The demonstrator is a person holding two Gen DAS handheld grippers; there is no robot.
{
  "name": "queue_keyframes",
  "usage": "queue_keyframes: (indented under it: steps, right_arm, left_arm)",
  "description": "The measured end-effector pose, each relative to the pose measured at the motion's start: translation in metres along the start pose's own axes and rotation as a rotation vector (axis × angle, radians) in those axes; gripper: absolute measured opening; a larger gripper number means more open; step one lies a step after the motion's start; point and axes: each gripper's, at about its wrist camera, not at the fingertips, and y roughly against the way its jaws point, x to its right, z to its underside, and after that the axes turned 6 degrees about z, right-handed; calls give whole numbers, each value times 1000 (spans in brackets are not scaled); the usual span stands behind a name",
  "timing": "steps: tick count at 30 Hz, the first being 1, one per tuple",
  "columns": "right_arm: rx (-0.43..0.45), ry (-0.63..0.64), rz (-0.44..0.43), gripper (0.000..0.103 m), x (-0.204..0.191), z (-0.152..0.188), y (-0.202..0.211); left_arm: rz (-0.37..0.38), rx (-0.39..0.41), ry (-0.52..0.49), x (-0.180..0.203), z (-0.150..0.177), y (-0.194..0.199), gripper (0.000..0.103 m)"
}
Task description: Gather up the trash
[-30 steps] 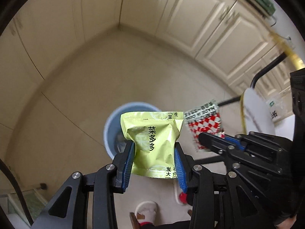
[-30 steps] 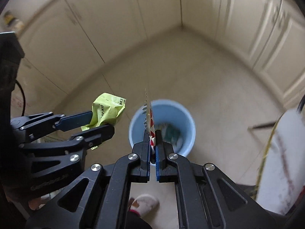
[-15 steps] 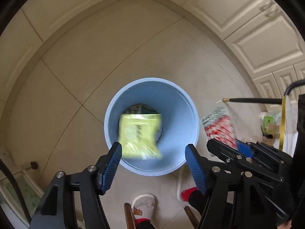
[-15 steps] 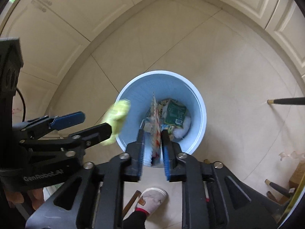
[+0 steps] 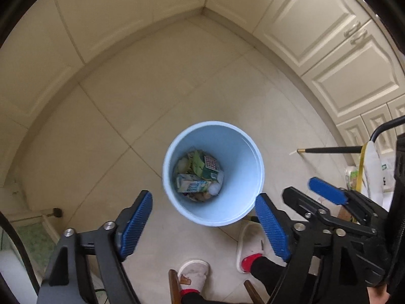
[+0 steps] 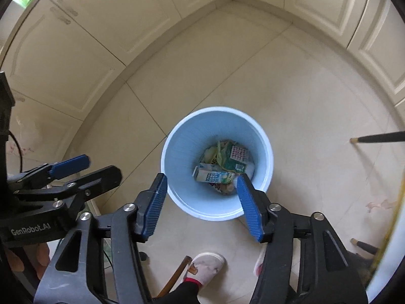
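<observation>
Since the earlier frames we have let go of both packets: the yellow-green snack bag that our left tool clamped and the red-and-white checked wrapper pinched in our right tool have left the pads and now lie down in the bin. Both tools have just been opening, and their blue pads stand apart with nothing between them.

Nearest to us, at the bottom of both views, are the person's slippers on the tiled floor, with a thin wooden leg beside them. Just beyond the pads stands the light blue bin, upright on the floor. Seen from the right wrist, the left tool hangs to the left of the bin, also spread and empty; seen from the left wrist, the right tool sits at the right of the bin.

At the bottom of the bin the trash is heaped: a white and blue carton lying on its side, the yellow-green bag, and a green packet with a checked patch.

Farther off, a black rod lies at the right, and cream cabinet doors line the far walls.
</observation>
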Motion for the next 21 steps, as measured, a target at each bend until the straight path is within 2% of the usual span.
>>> queue_keyframes:
  steps: [2,4,8,13,17,21]
  right_arm:
    - [25,11,17,67,-10,6,23]
    - [39,18,40,76,-21,9,45]
    - [115,55,73,80,-45,22,96]
    - [263,89,132,94,-71,40,175]
    - [401,112,188,99,-88,61,247]
    - [561,102,224,103,-90,93,322]
  left_arm:
    - [-13,30,7,0,9,20,87]
    - [-58,67,-6,2,20,46,92]
    - [-92,171,-35,19,48,99,95]
    - [-105,360,-61,44,96,175,98]
    - [-121,521,-117,75,138,229,101]
    - [-101,698,-188,115,187,273,102]
